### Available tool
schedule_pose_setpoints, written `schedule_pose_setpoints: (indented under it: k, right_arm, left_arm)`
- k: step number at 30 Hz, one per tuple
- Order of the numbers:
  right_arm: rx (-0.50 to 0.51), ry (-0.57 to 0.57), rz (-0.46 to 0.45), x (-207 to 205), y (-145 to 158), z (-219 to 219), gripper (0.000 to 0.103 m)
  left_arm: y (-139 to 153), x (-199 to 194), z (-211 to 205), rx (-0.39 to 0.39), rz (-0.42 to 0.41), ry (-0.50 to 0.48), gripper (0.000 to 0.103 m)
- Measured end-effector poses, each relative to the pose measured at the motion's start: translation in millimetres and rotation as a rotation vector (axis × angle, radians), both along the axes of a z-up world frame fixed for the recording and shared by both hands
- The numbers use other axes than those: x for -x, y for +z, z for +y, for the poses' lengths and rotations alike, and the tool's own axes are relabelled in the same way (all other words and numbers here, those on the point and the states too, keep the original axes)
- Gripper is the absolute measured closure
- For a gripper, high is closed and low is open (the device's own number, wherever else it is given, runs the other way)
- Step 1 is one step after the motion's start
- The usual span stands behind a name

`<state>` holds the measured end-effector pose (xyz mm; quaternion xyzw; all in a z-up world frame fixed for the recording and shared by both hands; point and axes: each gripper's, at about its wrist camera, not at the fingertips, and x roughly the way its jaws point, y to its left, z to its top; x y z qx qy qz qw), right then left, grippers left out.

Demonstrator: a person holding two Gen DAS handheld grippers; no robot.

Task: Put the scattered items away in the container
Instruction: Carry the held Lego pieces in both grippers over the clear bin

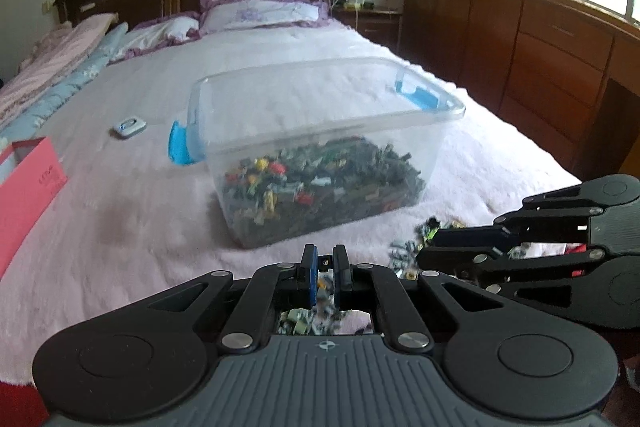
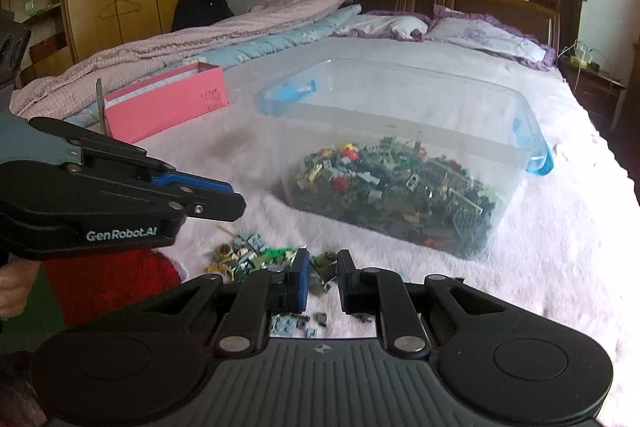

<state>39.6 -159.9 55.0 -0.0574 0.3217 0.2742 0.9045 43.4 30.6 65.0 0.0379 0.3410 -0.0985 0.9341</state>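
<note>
On the bed [image 1: 120, 227], loose bricks [image 2: 256, 255] lie before my clear container [image 1: 320, 147].
My left claw [image 1: 325, 261] pinches one small piece; my right claw [image 2: 323, 267] is nearly closed around an olive brick.

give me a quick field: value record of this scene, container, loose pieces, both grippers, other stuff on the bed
surface: bed with pink cover
container: clear plastic bin, blue latches, no lid, partly filled with small building bricks
loose pieces: small pile of bricks on the cover, in front of the bin
left hand-held gripper: shut on a small brick piece
right hand-held gripper: shut on a green brick piece
other items: pink box left of the bin; small white device on the cover
</note>
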Motion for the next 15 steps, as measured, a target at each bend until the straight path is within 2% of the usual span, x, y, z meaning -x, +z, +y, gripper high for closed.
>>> schedule_pose_setpoints:
  k: [15]
  right_arm:
    - [-0.033, -0.067, -0.079, -22, 23, -10, 0.087]
  left_arm:
    - [17, -31, -5, 0.006, -0.056, 0.012, 0.093]
